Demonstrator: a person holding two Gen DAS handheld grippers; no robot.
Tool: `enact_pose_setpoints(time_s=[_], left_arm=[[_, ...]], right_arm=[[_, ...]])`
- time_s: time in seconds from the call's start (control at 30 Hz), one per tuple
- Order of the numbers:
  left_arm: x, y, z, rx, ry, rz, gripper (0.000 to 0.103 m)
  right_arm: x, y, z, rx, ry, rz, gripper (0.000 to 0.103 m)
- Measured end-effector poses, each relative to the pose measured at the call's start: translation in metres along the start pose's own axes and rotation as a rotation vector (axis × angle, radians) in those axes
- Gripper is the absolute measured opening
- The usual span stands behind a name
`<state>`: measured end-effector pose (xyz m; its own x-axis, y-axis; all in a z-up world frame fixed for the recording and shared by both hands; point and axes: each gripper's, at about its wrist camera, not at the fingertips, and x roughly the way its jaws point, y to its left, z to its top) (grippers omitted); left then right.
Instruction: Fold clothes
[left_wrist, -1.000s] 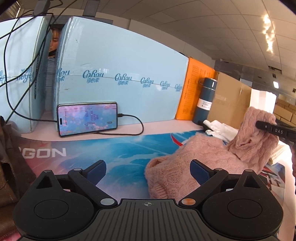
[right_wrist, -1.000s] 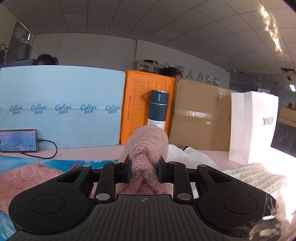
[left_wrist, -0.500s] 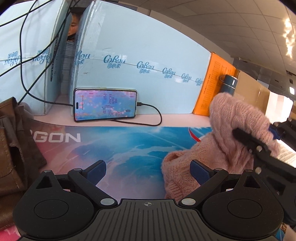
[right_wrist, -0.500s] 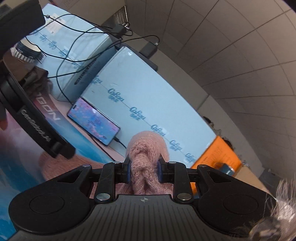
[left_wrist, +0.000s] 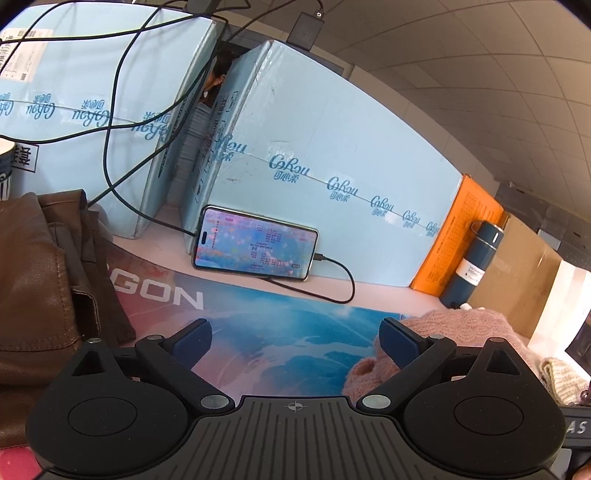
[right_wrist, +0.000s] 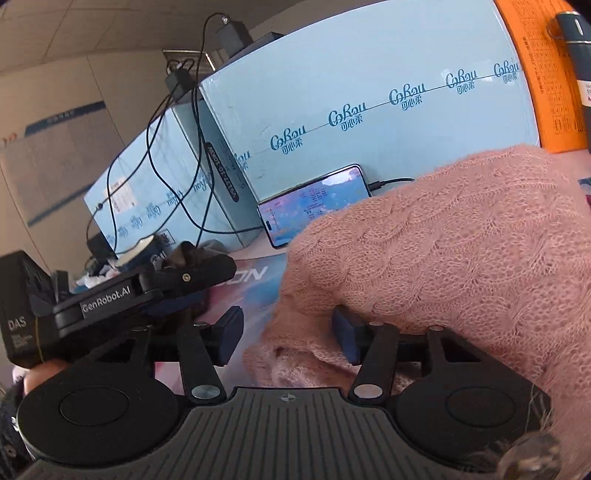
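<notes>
At 9 o'clock in the left wrist view a brown leather jacket lies bunched on the printed desk mat, apparently unfolded. The left gripper hangs above the mat with its jaws spread wide and nothing between them. At 3 o'clock the pink knitted sweater sits heaped on the mat. In the right wrist view the right gripper is open too, gripping nothing, with the pink knitted sweater draped over its right-hand finger. Judging by the rounded mound, 1 fold seems laid over; flattening, further folds and the jacket remain.
</notes>
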<state>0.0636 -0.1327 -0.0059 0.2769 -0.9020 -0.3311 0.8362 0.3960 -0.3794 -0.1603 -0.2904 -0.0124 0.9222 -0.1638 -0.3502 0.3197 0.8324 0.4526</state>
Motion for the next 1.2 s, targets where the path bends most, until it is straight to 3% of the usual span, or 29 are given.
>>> enact_pose_setpoints(time_s=[0.07, 0.27, 0.4, 0.47, 0.57, 0.7, 0.73, 0.77, 0.8, 0.87, 0.9, 1.07, 1.2], left_arm=[[-0.004, 0.004, 0.003, -0.026, -0.020, -0.014, 0.099], [-0.010, 0.015, 0.007, -0.102, -0.070, -0.062, 0.102], [-0.001, -0.009, 0.006, -0.129, -0.016, -0.151, 0.102], [0.007, -0.026, 0.006, -0.121, 0.033, -0.202, 0.103], [0.025, -0.044, 0.000, -0.121, 0.108, -0.181, 0.103], [0.045, -0.064, -0.011, -0.017, 0.196, -0.265, 0.102], [0.045, -0.069, -0.014, 0.037, 0.171, -0.251, 0.101], [0.045, -0.074, -0.017, 0.090, 0.148, -0.236, 0.091], [0.045, -0.078, -0.020, 0.147, 0.141, -0.220, 0.061], [0.047, -0.080, -0.023, 0.189, 0.156, -0.232, 0.028], [0.045, -0.078, -0.022, 0.185, 0.147, -0.230, 0.024], [0.035, -0.059, -0.015, 0.109, 0.096, -0.171, 0.023], [0.041, -0.046, -0.018, 0.066, 0.132, -0.134, 0.036]], right_arm=[[-0.015, 0.002, 0.004, 0.019, -0.045, 0.068, 0.074], [-0.085, -0.012, 0.019, 0.005, -0.250, 0.164, 0.089], [-0.105, -0.057, 0.028, 0.111, -0.353, 0.072, 0.091], [-0.104, -0.087, 0.023, 0.271, -0.397, 0.068, 0.091], [-0.098, -0.120, 0.009, 0.452, -0.407, 0.130, 0.091], [-0.097, -0.125, 0.008, 0.459, -0.399, 0.132, 0.094], [-0.096, -0.126, 0.008, 0.461, -0.397, 0.131, 0.094], [-0.096, -0.126, 0.008, 0.462, -0.396, 0.131, 0.094], [-0.095, -0.126, 0.008, 0.463, -0.394, 0.131, 0.094], [-0.096, -0.126, 0.008, 0.458, -0.399, 0.142, 0.094], [-0.097, -0.125, 0.007, 0.453, -0.405, 0.152, 0.094], [-0.103, -0.120, 0.004, 0.429, -0.432, 0.204, 0.094], [-0.096, -0.117, 0.006, 0.419, -0.374, 0.232, 0.094]])
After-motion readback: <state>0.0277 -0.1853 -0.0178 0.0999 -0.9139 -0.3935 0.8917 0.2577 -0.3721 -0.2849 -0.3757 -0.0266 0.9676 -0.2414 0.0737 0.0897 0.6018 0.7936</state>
